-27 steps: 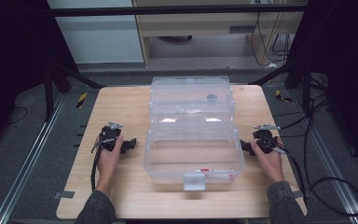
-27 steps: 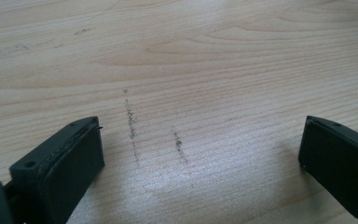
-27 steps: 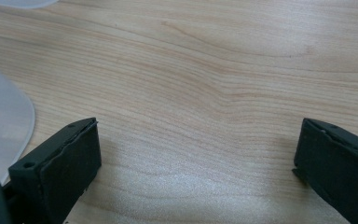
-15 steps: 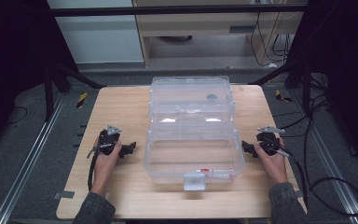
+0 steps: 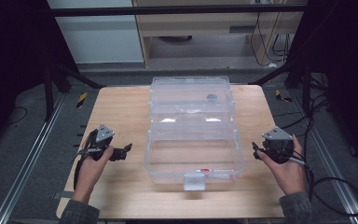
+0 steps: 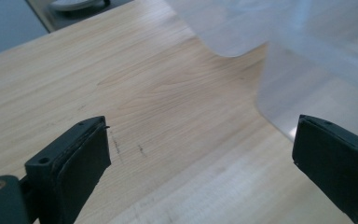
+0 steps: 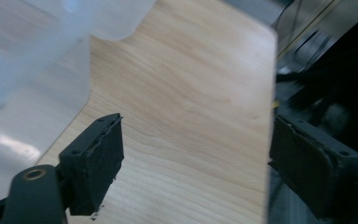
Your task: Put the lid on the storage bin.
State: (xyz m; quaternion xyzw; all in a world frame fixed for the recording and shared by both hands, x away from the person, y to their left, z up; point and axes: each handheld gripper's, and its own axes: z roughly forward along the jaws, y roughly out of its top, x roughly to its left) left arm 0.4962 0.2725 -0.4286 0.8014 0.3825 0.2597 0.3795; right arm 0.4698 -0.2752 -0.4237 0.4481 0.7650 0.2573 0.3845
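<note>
Both grippers, left [image 5: 127, 148] and right [image 5: 256, 150], flanked the clear box [image 5: 192, 154], jaws wide and empty; next likely called for reaching its sides.

Clear glossy plastic box [image 5: 192, 135]; matt pale wood table [image 5: 121, 112].

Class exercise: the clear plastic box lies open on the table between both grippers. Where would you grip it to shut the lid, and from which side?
Probably grip the far rim of the lid, coming from behind the clear plastic box. The lid lies flat beyond the base, hinged along the middle, so only that free edge can swing over. Both grippers, left and right, stand open.
</note>
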